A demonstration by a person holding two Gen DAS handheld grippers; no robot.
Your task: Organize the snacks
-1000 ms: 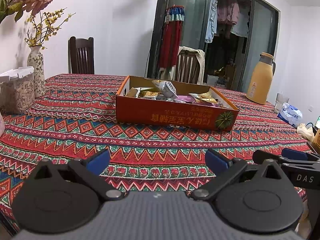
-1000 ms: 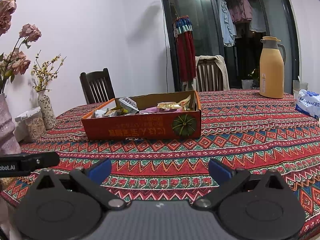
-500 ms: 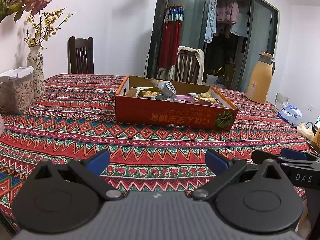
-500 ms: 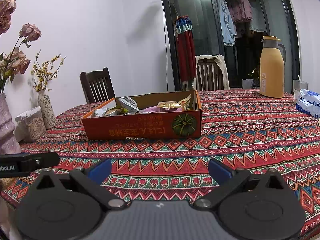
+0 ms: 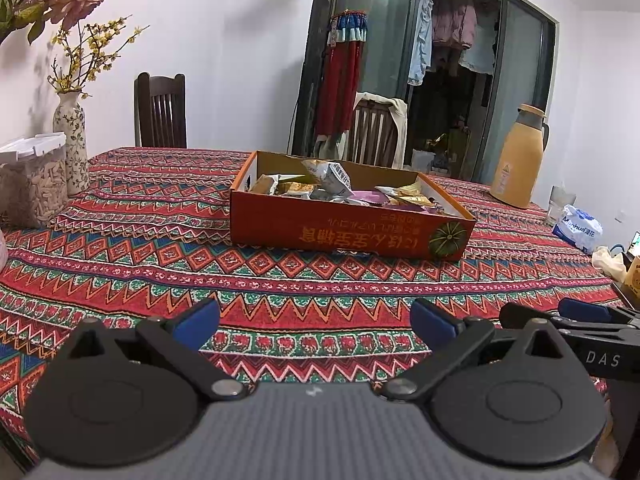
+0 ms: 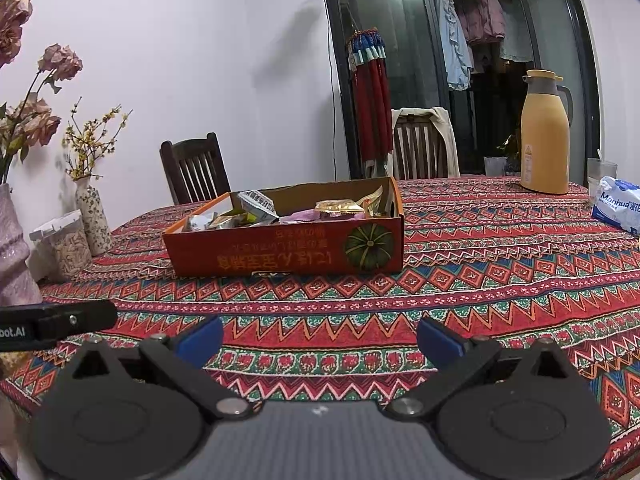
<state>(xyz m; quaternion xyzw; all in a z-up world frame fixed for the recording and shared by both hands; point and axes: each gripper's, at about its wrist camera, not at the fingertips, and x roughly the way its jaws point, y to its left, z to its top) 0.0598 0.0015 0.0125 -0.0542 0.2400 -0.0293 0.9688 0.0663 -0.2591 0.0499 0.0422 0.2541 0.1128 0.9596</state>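
The left tongs are seen at the bottom of the left wrist view, spread wide with nothing between the blue fingertips; the right tongs are likewise released at the bottom of the right wrist view, their blue fingertips well apart and bare; both are held low over the near edge of the surface, which is covered by a red patterned cloth; the snacks, a heap of small wrapped packets, are found inside an open orange box at the centre of the frame, well apart from both tongs; in the right wrist view the box is shown centre-left, with a pumpkin picture and upside-down print on its near wall, and the packets are piled within it; a yellow jug is seen at the right of the frame, upright on the far side of the surface; a white and blue tissue pack lies at the right edge; a clear container with a white lid and a flowered vase stand just beside each other at the left; two dark wooden chairs are placed beyond the surface; part of the right tongs' black frame is visible at the lower right of the left wrist view.
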